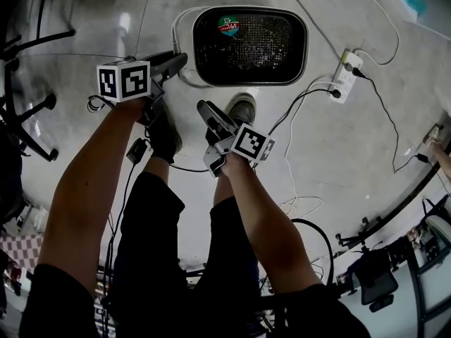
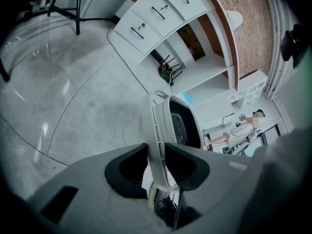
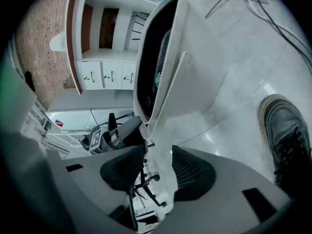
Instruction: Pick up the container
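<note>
The left tongs (image 2: 156,152) are clamped on the white rim of the container (image 2: 181,123), which has a dark mesh lining. The right tongs (image 3: 157,167) stand apart at the container's near edge, pressing nothing. A black shoe (image 3: 287,140) sits beside them on the pale glossy floor (image 1: 338,153), a power strip (image 1: 347,74) lies past the container, and farther off stand a white drawer cabinet (image 2: 156,13) and a brick wall (image 2: 248,33).

I see all three views bent by a heavy fisheye, their corners fading to black. Bright, even overhead light fills the room and leaves white glare streaks on the glossy pale grey floor (image 1: 338,146). The white plastic container (image 1: 268,58) shows a near-black inside. Picture edges look soft and smeared.
</note>
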Demonstrator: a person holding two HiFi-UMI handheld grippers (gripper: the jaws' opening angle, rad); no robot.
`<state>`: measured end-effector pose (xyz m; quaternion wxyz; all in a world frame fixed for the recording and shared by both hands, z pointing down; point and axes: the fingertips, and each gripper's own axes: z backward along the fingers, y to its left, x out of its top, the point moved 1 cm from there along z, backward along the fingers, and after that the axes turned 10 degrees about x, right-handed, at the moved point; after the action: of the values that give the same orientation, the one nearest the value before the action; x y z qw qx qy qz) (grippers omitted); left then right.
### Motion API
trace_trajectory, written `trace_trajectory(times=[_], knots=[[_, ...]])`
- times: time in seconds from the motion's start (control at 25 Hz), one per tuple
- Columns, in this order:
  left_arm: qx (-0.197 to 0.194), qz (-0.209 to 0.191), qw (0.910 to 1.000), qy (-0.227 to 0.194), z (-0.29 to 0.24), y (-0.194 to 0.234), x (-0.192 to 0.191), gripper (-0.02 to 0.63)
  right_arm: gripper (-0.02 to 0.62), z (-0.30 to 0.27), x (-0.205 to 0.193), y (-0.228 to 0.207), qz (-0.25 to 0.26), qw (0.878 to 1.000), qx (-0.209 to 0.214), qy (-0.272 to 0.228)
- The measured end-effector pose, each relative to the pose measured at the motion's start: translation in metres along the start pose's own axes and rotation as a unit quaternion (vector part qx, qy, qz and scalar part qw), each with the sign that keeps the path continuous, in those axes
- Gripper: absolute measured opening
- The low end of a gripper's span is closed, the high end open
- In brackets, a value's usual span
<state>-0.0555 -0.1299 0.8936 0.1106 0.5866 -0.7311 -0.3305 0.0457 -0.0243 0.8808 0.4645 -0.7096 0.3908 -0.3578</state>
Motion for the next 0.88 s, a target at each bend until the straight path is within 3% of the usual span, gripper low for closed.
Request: trace_trajectory(times=[0.32,0.56,0.72,0.88], knots=[[0.002,0.024,0.9993,-0.027,0.021,-0.023,0.009,0.117,0.166,0.028,0.023,0.028,0.085,0.996,-0.029,-0.001],[0.015,0.012,0.9988,-0.045,0.04,-0.048,0.015,0.117,0.166,0.033,0.045,0.076,0.16,0.987,0.004,0.027],[-0.004,0.014,0.9964,-0.083,0.051,-0.08,0.026,0.115,0.164,0.036,0.075,0.098,0.219,0.975,-0.001,0.028],[-0.037,-0.006,0.9932,-0.11,0.053,-0.121,0.032,0.129,0.166,0.041,0.105,0.126,0.231,0.973,0.028,0.009]])
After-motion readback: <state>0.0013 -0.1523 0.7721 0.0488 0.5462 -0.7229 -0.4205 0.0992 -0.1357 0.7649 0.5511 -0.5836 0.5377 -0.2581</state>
